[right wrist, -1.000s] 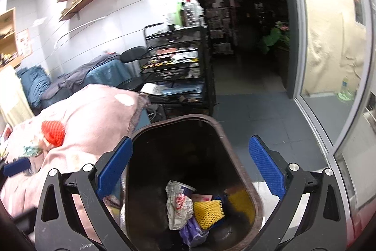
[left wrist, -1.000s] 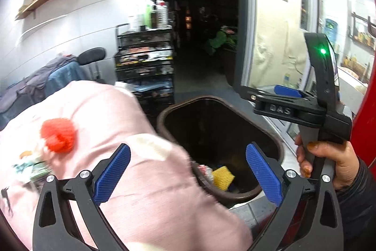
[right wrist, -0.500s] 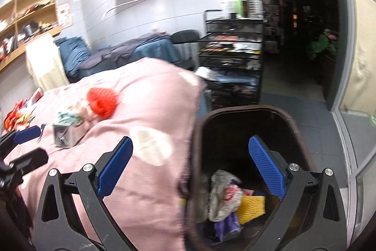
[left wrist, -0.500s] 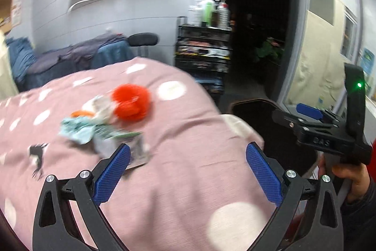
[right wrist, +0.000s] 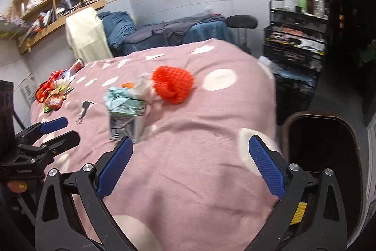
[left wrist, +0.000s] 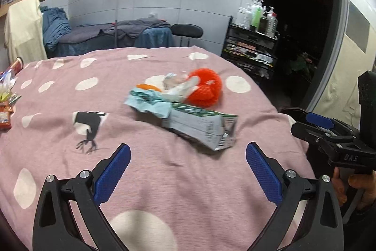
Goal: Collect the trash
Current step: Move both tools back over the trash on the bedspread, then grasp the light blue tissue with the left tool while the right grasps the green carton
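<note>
left tool [left wrist: 188, 158] wide, empty | right tool [right wrist: 189, 152] wide, empty | crushed carton [left wrist: 202, 128], red foam net [left wrist: 206, 88] on pink bed cover [left wrist: 164, 180] | bin [right wrist: 322, 133] beside bed

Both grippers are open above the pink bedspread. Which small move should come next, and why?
Probably ease the left gripper forward to the flattened carton: it lies nearest, just ahead of the open fingers, and the bin waits at the right.

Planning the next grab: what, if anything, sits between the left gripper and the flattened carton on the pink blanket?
Nothing visible. Only bare pink blanket lies between the open left gripper and the flattened carton.
</note>
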